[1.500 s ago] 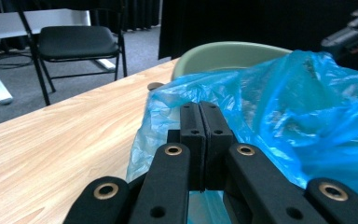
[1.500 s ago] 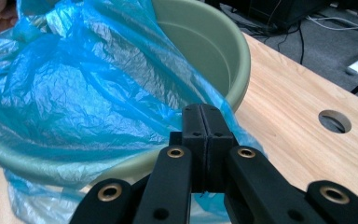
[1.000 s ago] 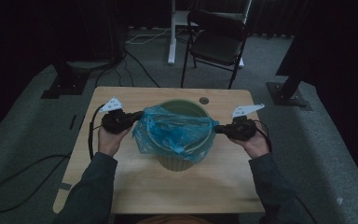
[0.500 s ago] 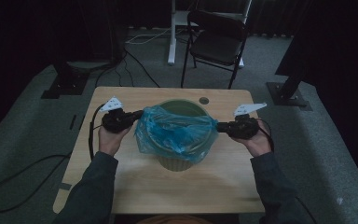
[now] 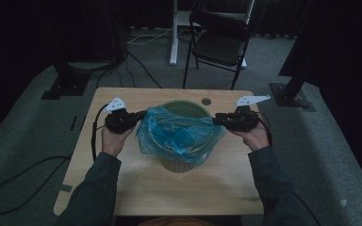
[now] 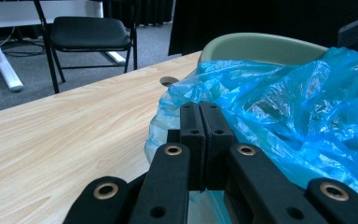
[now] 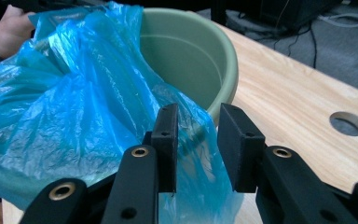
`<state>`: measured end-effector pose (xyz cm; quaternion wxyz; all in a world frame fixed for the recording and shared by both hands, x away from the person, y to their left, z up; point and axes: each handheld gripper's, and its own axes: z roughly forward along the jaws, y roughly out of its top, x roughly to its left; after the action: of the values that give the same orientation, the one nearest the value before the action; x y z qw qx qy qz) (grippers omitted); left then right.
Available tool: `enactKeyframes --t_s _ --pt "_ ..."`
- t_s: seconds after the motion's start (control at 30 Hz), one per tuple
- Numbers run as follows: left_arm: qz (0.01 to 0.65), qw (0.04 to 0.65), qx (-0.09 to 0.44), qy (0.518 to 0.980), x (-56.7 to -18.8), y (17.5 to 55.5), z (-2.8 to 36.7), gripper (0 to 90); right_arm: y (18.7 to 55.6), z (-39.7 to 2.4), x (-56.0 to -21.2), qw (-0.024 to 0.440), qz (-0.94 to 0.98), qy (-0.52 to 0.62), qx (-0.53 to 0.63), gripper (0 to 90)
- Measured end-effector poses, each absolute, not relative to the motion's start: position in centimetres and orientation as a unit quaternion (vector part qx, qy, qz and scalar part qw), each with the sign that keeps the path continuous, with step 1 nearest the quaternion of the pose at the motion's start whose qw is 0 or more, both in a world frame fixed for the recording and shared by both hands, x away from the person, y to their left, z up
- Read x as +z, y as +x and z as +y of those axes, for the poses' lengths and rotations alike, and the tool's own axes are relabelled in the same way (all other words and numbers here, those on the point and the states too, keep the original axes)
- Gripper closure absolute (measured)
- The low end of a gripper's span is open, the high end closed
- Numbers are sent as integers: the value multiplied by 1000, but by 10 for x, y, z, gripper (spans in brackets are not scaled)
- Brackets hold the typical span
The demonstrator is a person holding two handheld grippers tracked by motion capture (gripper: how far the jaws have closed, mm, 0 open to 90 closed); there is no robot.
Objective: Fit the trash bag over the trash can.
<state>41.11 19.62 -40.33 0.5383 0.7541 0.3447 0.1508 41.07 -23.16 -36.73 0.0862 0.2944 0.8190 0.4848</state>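
The jaws of my right gripper [image 7: 196, 144] have just been opening: a second ago they were pinched together on the right-hand edge of the crinkled blue plastic bag [image 7: 74, 116] that drapes the round pale green plastic bin [image 7: 191, 51]; now they stand apart. The film hangs loose in the gap between them, lying against one pad while the other pad stands clear of it. Seen from above, that freed right edge of the bag [image 5: 181, 134] now sags a little closer to the bin's right rim [image 5: 188, 106], just beside my right gripper [image 5: 219, 120].
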Motion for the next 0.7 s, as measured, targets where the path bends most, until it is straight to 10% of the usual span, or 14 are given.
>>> enactKeyframes --t_s 0.3,0.7 --pt "343 539 147 755 -404 417 186 889 422 -231 -367 60 816 302 489 894" --pt "363 536 126 752 -418 436 178 889 436 -228 -378 70 816 323 474 900"
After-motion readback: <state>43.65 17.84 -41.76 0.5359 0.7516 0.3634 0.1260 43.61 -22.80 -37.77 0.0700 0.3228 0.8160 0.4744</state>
